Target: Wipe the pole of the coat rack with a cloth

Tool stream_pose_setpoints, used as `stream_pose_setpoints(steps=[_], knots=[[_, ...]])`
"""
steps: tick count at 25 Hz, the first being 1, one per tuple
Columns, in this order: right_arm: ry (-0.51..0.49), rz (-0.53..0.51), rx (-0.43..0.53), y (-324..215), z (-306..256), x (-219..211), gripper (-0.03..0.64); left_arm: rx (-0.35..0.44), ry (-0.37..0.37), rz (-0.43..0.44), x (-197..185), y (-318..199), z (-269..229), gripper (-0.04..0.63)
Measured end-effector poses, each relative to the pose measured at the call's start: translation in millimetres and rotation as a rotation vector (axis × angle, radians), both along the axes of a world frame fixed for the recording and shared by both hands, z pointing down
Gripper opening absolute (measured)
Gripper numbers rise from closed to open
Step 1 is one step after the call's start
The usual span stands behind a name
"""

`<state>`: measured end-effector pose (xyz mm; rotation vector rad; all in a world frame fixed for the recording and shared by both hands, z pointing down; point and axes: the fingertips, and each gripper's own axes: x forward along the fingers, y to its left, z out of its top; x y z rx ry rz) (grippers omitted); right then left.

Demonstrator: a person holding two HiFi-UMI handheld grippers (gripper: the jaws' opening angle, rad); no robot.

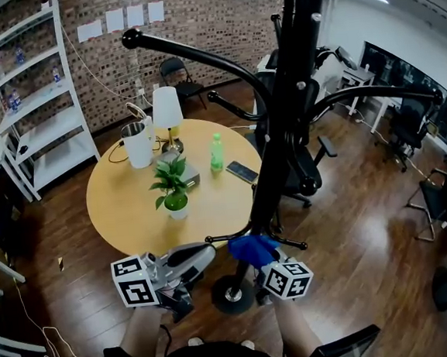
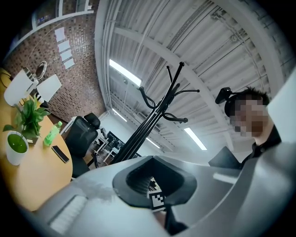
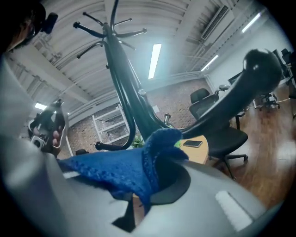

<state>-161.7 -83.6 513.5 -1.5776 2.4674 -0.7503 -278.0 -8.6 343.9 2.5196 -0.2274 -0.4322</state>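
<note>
The black coat rack pole [image 1: 279, 146] runs from the top of the head view down to its round base [image 1: 232, 293] on the wooden floor. My right gripper [image 1: 255, 256] is shut on a blue cloth [image 1: 251, 247], held against the low part of the pole just above the base. In the right gripper view the cloth [image 3: 125, 171] drapes over the jaws of that gripper [image 3: 157, 185], with the pole [image 3: 122, 88] rising behind. My left gripper [image 1: 193, 257] hangs left of the pole, apart from it, jaws together and holding nothing. From the left gripper [image 2: 155, 178], the pole [image 2: 148, 125] leans upward.
A round wooden table [image 1: 125, 209] stands just behind the rack with a potted plant [image 1: 174, 194], green bottle [image 1: 216, 153], phone [image 1: 241, 171], lamp [image 1: 166, 109] and white kettle [image 1: 137, 142]. A curved rack arm [image 1: 197, 59] juts left. An office chair [image 1: 309, 166] is right of the pole.
</note>
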Motion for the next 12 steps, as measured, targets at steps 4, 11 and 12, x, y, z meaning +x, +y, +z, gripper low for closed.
stream_pose_setpoints(steps=[4,11,12], knots=[[-0.046,-0.001,0.018,1.1,-18.0,2.4,0.025,0.001,0.003,-0.012,-4.0,-0.7,1.2,0.003],[-0.100,-0.008,0.281,5.7,-151.4,6.0,0.025,0.006,0.024,-0.021,-5.6,0.7,-1.9,0.003],[-0.102,-0.013,0.339,6.1,-177.9,6.4,0.025,0.008,0.026,-0.021,-6.1,1.0,-1.8,0.003]])
